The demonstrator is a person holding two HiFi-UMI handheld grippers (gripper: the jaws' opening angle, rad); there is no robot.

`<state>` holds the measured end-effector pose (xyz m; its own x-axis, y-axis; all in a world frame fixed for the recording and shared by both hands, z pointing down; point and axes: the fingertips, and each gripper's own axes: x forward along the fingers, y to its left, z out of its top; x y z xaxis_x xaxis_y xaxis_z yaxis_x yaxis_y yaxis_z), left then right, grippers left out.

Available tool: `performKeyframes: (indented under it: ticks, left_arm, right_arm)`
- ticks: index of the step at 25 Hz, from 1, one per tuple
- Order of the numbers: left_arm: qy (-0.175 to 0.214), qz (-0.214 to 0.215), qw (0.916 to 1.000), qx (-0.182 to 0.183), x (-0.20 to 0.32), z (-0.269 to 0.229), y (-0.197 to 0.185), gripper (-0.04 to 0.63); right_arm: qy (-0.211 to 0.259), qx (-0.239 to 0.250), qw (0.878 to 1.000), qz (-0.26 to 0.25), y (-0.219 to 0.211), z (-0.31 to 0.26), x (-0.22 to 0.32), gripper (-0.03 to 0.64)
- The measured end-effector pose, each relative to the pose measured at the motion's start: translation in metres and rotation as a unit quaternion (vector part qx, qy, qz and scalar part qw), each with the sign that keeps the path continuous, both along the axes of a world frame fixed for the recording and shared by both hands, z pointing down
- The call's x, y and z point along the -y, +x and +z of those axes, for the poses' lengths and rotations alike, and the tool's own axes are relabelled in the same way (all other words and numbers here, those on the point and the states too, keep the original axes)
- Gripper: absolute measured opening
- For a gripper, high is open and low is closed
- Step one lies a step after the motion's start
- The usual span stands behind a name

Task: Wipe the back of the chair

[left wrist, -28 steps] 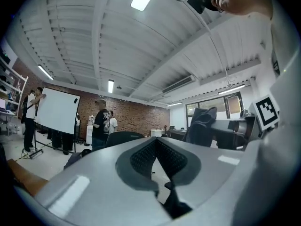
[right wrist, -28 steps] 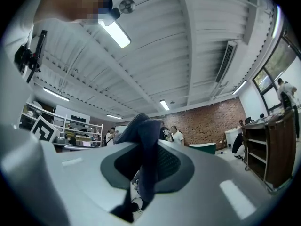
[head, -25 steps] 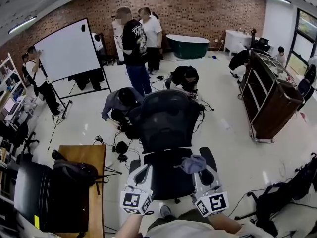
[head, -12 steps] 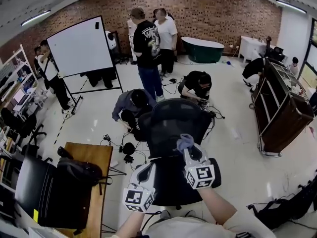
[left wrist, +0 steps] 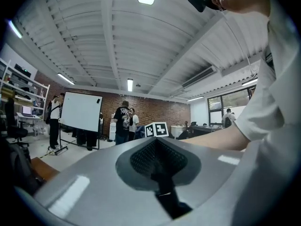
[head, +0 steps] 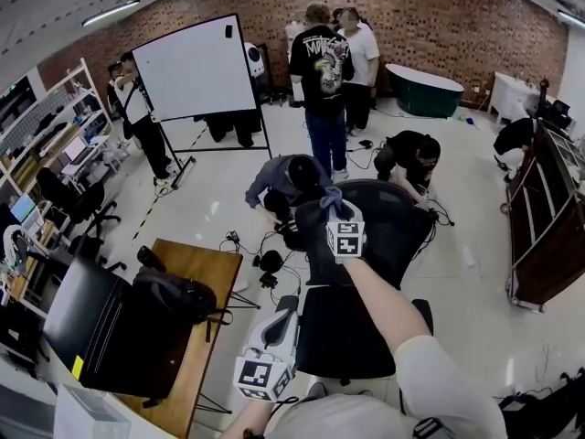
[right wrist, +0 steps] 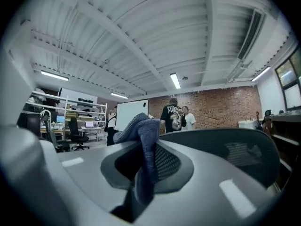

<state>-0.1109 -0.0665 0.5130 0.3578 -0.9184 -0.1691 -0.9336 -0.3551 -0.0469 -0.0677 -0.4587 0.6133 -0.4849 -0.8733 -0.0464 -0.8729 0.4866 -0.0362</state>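
**Blue-grey cloth (head: 331,197) up at the top edge of the black mesh office chair (head: 395,231)**
From above, the right gripper's (head: 335,207) marker cube hides whether cloth meets mesh. A second ago this gripper was down over the seat; the left gripper (head: 283,307) stays low beside it. Only the right gripper view shows jaws pinched on the cloth. The left gripper view shows jaws together, empty.

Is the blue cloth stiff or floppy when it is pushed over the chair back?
Probably floppy: the cloth hangs in folds from the right hand-held gripper. It looks light, so it may bunch on the chair back.
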Motion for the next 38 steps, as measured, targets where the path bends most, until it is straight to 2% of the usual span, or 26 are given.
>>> performKeyframes:
  ticks: [3,6,11,16,19,21,26,30,35,38]
  left_arm:
    - [-0.008,-0.011,0.9999,-0.006,0.006,0.007,-0.013,0.055]
    - [-0.002,0.004,1.0000,-0.007,0.018,0.005,-0.015,0.055]
    - [0.004,0.055,0.9984,-0.011,0.032,0.010,-0.016,0.055]
    - [0.011,0.126,0.9919,-0.015,0.037,0.002,-0.013,0.055]
    - [0.012,0.142,0.9897,-0.015,0.038,0.007,-0.003,0.055]
    - [0.012,0.137,0.9905,-0.009,0.042,0.012,0.001,0.055]
    - [-0.003,0.093,0.9956,-0.012,0.050,-0.003,0.000,0.055]
    - [-0.019,0.043,0.9989,-0.007,0.060,-0.017,-0.006,0.055]
    - [-0.057,-0.015,0.9982,-0.013,0.073,-0.018,-0.028,0.055]
    - [-0.062,-0.013,0.9978,-0.019,0.069,-0.010,-0.046,0.055]
  right_arm:
    - [-0.021,-0.002,1.000,0.021,0.020,0.006,0.020,0.054]
    - [-0.036,-0.002,0.998,0.054,0.066,0.005,0.028,0.054]
    - [-0.037,-0.020,0.991,0.127,0.146,0.009,0.013,0.054]
    - [-0.049,-0.025,0.983,0.176,0.175,0.014,-0.005,0.054]
    - [-0.039,-0.019,0.985,0.168,0.166,0.016,-0.015,0.054]
    - [-0.033,-0.016,0.990,0.135,0.139,0.020,-0.023,0.054]
    - [-0.024,-0.031,0.999,0.016,0.018,0.029,-0.026,0.054]
    - [-0.035,-0.024,0.999,-0.019,-0.033,0.048,0.004,0.054]
    - [-0.047,0.005,0.999,-0.002,-0.021,0.042,0.037,0.054]
    - [-0.050,-0.002,0.999,0.020,-0.004,0.048,0.034,0.054]
